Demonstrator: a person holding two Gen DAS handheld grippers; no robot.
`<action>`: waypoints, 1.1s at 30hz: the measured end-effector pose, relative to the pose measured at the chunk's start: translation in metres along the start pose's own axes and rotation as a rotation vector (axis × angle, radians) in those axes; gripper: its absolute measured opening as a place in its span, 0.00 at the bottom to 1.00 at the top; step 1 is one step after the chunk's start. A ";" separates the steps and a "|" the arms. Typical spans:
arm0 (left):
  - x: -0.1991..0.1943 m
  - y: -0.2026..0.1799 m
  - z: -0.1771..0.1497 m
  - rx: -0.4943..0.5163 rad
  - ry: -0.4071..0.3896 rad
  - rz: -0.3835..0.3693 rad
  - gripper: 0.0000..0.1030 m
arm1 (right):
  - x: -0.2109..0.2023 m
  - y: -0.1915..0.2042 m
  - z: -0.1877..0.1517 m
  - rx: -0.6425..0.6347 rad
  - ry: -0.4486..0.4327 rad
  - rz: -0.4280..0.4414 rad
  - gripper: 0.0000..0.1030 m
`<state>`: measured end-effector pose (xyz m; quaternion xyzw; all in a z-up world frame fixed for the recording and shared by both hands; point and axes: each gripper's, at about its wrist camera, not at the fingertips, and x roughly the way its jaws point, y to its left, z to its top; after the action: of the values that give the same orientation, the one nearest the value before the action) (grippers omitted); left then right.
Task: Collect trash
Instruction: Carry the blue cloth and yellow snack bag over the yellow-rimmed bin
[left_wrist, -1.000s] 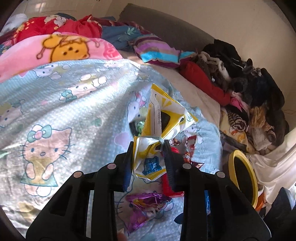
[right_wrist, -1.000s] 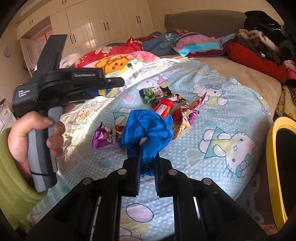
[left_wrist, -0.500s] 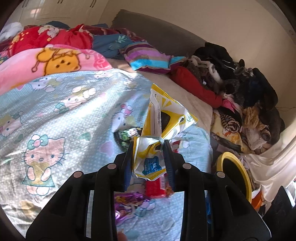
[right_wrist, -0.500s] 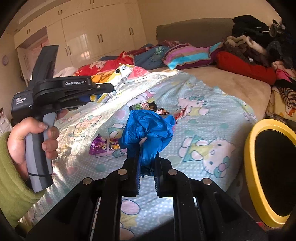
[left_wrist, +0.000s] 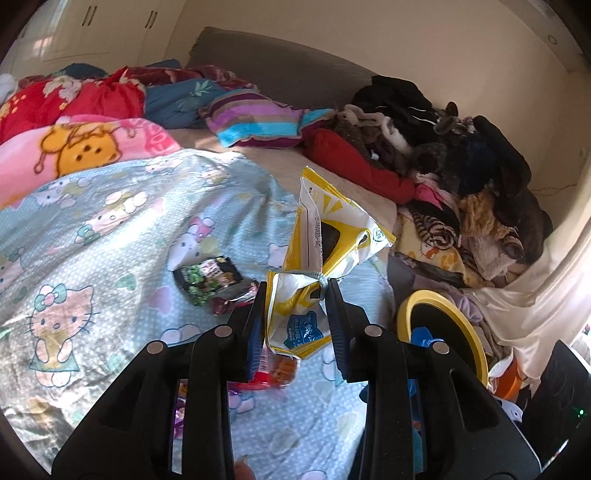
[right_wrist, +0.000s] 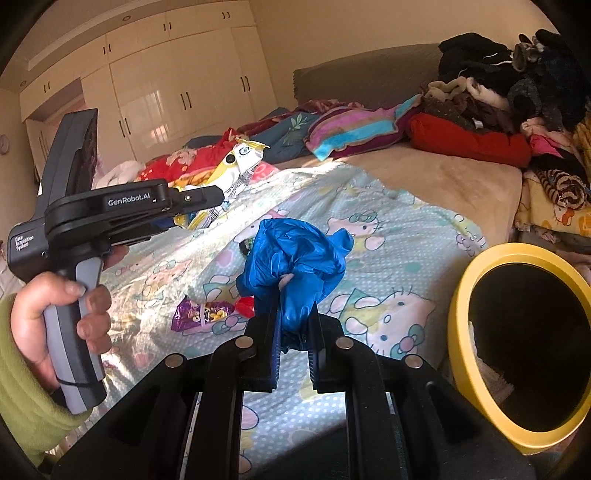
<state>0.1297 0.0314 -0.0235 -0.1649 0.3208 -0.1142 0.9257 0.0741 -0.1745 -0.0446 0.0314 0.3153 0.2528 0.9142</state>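
My left gripper (left_wrist: 295, 291) is shut on a crumpled yellow and white snack bag (left_wrist: 325, 236), held above the bed; it also shows in the right wrist view (right_wrist: 236, 166). My right gripper (right_wrist: 293, 314) is shut on a crumpled blue plastic bag (right_wrist: 291, 254). A yellow-rimmed bin (right_wrist: 480, 295) stands off the bed's edge, right of my right gripper, and shows in the left wrist view (left_wrist: 465, 332). Loose wrappers lie on the Hello Kitty sheet (left_wrist: 92, 229): a black and green one (left_wrist: 203, 277), a red one (left_wrist: 273, 373), a purple one (right_wrist: 203, 314).
A heap of dark clothes (left_wrist: 461, 147) lies on the bed's right side. Folded blankets and a striped pillow (left_wrist: 255, 118) lie at the head. White wardrobes (right_wrist: 166, 92) line the far wall. The person's left hand (right_wrist: 55, 314) holds the left gripper's handle.
Both grippers have moved right toward the bin with their loads held. The bin now looms larger in both views. The black and green wrapper has come into the left wrist view.
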 end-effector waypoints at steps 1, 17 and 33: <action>0.000 -0.003 0.000 0.005 0.000 -0.004 0.23 | -0.002 -0.002 0.001 0.003 -0.005 -0.002 0.11; -0.003 -0.041 -0.006 0.067 0.008 -0.035 0.23 | -0.029 -0.031 0.008 0.076 -0.070 -0.032 0.11; 0.001 -0.081 -0.020 0.131 0.035 -0.079 0.23 | -0.053 -0.071 0.011 0.156 -0.122 -0.095 0.11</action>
<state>0.1097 -0.0481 -0.0081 -0.1142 0.3220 -0.1742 0.9235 0.0765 -0.2606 -0.0217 0.1029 0.2788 0.1816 0.9374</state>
